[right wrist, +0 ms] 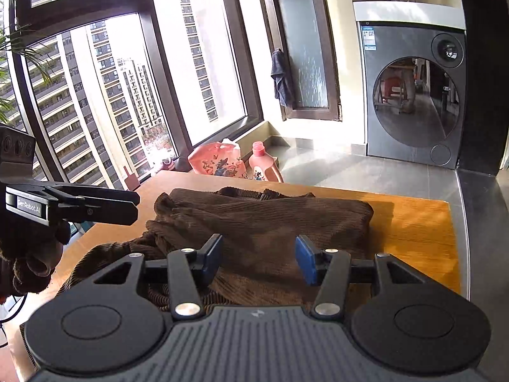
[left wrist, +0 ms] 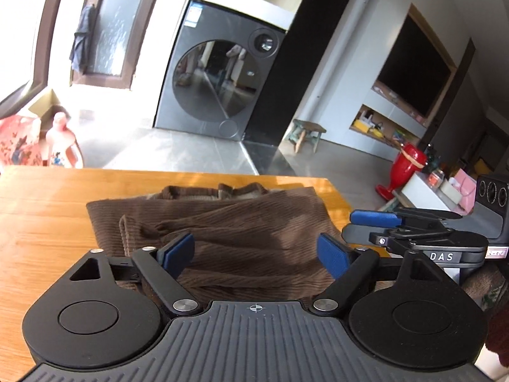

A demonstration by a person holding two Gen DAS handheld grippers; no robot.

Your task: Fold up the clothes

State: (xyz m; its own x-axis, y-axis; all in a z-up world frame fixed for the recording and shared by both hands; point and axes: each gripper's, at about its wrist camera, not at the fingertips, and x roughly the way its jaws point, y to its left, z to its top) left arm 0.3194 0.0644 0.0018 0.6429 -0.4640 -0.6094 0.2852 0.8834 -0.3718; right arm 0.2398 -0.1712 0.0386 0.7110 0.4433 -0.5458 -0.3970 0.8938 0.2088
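The left wrist view alone shows the room to the right: a dark screen (left wrist: pixel 413 70) on the wall, a small stool (left wrist: pixel 306 133), a red vase (left wrist: pixel 402 168) and a cluttered counter, with the right gripper (left wrist: pixel 375 222) reaching in side-on from the right edge, its blue pads close to one another from this angle. The right wrist view alone shows tall windows (right wrist: pixel 105 95) with tower blocks outside, a plant at the top left, and the left gripper (right wrist: pixel 127 205) coming in from the left edge, side-on, so its gap cannot be read there. Both views share the washer (left wrist: pixel 222 79), a frosted door (right wrist: pixel 302 54) with a blue cloth (right wrist: pixel 280 78) hung on it, and a pink bottle (right wrist: pixel 262 165) beside a pink bag (right wrist: pixel 216 162) on the floor. The brown ribbed sweater (left wrist: pixel 238 232) lies folded on the wood table (left wrist: pixel 41 216), near its far right corner, its collar pointing away toward the washer and its long axis running near to far; one sleeve lies across it, and in the right view loose cloth trails off to the near left. The left gripper's own jaws stand wide apart over the sweater, nothing pinched between the pads. The right gripper's jaws stand apart too, narrower, above the cloth and clamping nothing
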